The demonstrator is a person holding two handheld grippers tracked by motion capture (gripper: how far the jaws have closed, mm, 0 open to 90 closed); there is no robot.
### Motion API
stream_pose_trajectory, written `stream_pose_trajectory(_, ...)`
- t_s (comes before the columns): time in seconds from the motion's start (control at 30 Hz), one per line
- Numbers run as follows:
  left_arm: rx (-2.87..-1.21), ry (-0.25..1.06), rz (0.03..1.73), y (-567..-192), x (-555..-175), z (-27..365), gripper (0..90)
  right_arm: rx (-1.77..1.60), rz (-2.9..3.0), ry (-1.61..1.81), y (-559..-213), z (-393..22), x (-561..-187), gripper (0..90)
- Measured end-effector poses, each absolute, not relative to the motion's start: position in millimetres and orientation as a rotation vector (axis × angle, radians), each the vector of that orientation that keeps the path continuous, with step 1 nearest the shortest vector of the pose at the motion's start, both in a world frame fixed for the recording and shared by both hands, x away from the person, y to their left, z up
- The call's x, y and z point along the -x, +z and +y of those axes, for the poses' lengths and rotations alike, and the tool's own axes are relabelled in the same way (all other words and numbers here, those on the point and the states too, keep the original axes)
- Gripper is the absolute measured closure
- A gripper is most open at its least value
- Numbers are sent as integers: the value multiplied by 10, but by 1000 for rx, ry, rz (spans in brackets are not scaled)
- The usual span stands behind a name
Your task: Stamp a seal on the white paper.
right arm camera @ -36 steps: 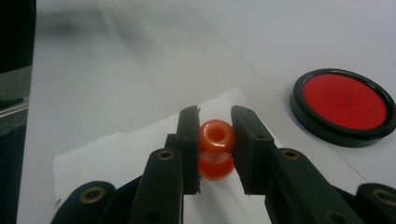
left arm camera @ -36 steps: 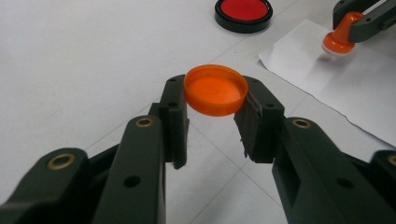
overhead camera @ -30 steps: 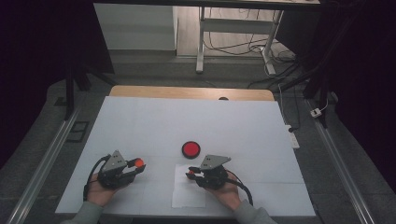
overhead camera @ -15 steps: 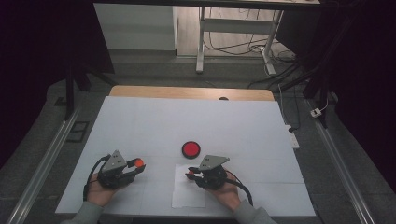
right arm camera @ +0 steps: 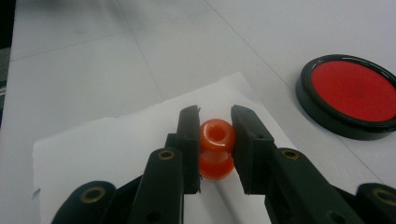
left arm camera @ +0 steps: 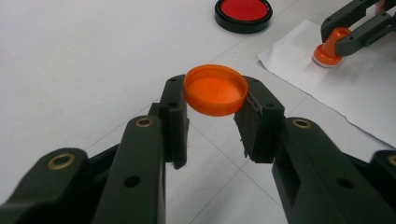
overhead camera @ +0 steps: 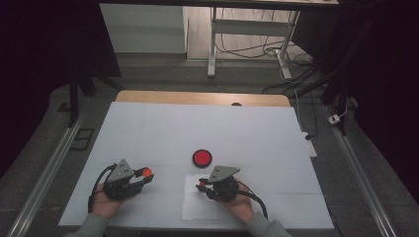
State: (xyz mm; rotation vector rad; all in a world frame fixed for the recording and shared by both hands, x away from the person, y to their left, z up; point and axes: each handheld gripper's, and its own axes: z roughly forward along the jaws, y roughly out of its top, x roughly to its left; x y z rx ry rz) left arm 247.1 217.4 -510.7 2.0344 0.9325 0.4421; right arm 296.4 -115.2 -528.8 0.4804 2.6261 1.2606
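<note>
The orange stamp is clamped by its waist between the right gripper jaws, base pressed on the paper sheet. A smeared print is risked if the hand drifts sideways. The orange cap, pinched at its rim between the left gripper jaws, could pop free. The ink pad lies beyond the right jaw.
</note>
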Motion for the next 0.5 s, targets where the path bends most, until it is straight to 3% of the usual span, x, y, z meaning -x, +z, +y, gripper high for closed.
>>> stream_pose_trajectory(0.5, -2033, 444, 941, -5116, -2475, 2171, 647, -480, 2626, 1254, -5298, -1140, -2960, 728)
